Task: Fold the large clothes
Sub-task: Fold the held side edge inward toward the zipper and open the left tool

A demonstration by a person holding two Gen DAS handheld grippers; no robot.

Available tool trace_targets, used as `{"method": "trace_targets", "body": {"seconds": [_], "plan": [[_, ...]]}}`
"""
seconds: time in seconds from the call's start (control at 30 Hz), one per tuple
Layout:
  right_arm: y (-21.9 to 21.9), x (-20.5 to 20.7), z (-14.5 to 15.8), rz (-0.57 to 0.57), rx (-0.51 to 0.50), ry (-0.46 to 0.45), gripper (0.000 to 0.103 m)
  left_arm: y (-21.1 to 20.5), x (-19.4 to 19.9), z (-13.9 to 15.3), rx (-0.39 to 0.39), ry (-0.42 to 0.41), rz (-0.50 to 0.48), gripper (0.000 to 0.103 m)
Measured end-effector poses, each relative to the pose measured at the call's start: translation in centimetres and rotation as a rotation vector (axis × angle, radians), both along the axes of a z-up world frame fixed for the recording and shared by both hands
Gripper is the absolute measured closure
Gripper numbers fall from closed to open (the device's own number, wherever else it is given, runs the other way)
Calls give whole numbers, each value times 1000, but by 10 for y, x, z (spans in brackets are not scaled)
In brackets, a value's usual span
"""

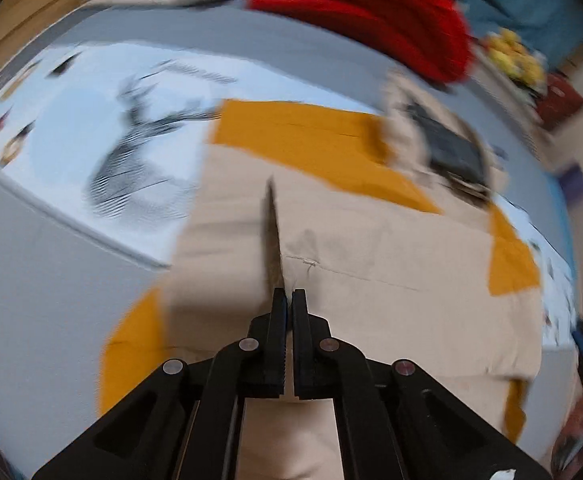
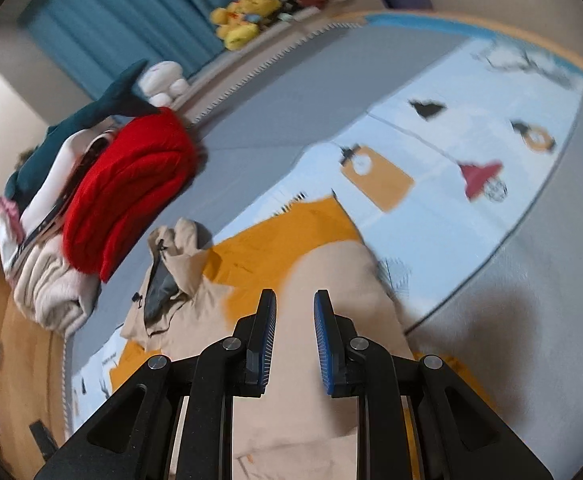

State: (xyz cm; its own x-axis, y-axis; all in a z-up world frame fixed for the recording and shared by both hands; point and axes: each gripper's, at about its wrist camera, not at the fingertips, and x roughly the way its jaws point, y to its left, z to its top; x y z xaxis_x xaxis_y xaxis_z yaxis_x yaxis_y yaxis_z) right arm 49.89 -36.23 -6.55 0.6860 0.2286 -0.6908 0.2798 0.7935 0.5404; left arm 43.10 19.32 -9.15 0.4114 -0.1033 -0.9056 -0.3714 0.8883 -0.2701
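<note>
A beige jacket with a dark lining at its collar lies partly folded on an orange cloth. My left gripper is shut on a raised fold of the jacket's beige fabric, which stands up as a thin edge between the fingers. In the right wrist view the jacket lies below, with its collar and hood to the left. My right gripper is open and empty, just above the beige fabric. The orange cloth shows beyond it.
A light blue printed play mat lies on grey floor mats. A pile of folded clothes with a red sweater on it sits at the left. Yellow plush toys and a teal curtain are at the wall.
</note>
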Motion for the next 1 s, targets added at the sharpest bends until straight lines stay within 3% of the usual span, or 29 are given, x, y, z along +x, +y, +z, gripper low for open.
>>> {"method": "trace_targets", "body": {"seconds": [0.13, 0.33, 0.47, 0.53, 0.67, 0.73, 0.83, 0.93, 1.0], "plan": [[5, 3, -23, 2, 30, 98, 82, 26, -8, -14, -107, 44, 77, 101], [20, 14, -77, 68, 69, 322, 82, 38, -9, -16, -143, 57, 111, 92], [10, 9, -108, -3, 54, 463, 82, 39, -8, -28, -232, 75, 124, 92], [7, 7, -108, -20, 46, 465, 82, 40, -8, -33, -275, 84, 130, 92], [10, 9, -102, -9, 10, 445, 82, 38, -7, -33, -267, 85, 109, 91], [9, 10, -106, -8, 9, 455, 82, 36, -7, -31, -259, 76, 95, 102], [6, 11, -109, -30, 18, 468, 82, 32, -9, -23, -219, 57, 82, 103], [6, 11, -96, -64, -49, 447, 82, 25, -15, -19, -200, 71, 79, 103], [7, 10, -82, -79, -96, 397, 82, 19, -20, -16, -131, 88, 76, 103]]}}
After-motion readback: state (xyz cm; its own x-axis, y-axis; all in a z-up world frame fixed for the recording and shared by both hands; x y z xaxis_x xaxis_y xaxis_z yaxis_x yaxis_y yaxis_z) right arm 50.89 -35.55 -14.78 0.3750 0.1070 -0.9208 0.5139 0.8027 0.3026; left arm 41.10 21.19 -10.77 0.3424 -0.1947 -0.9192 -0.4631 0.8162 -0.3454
